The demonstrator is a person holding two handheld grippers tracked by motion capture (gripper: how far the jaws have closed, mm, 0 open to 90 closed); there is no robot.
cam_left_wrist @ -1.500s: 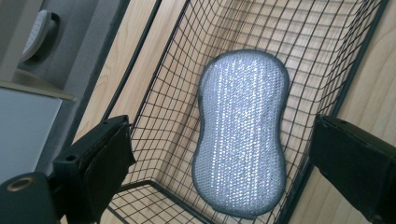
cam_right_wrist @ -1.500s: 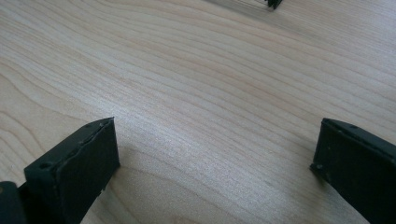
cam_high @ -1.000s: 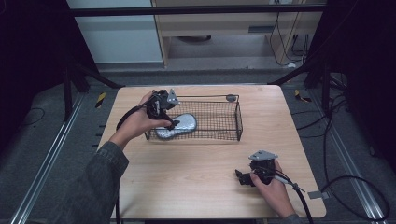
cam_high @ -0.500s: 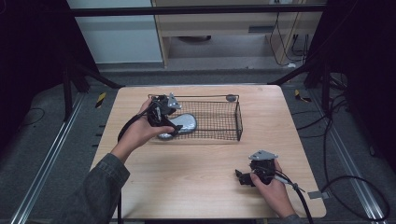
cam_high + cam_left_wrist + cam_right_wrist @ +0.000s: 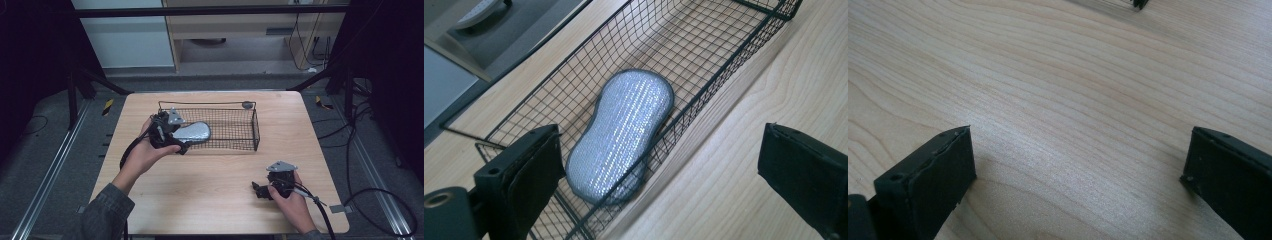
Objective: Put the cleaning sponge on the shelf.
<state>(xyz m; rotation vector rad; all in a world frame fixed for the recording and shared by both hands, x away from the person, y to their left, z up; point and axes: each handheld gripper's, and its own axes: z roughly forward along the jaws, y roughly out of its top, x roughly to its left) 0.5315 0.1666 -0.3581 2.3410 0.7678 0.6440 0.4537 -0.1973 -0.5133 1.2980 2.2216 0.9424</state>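
- Overhead, in the high view, a black wire basket (image 5: 235,130) is seen at the centre of the wooden table (image 5: 200,200), with a silver scrubbing sponge (image 5: 194,132) lying in its left end.
- The left gripper (image 5: 181,146) is held at the basket's left end, at centre left of the frame, just beside the sponge; the right gripper (image 5: 259,190) is rested on the table at lower right, well apart from the basket.
- Along the left gripper view, the left gripper (image 5: 659,170) is shown with jaws spread wide and nothing between them; the sponge (image 5: 624,130) is seen flat on the basket (image 5: 724,45) floor at centre frame, against the near wall.
- Along the right gripper view, the right gripper (image 5: 1078,175) is likewise shown released, jaws wide apart over bare table (image 5: 1073,75); a basket corner (image 5: 1140,4) is glimpsed at the top edge.
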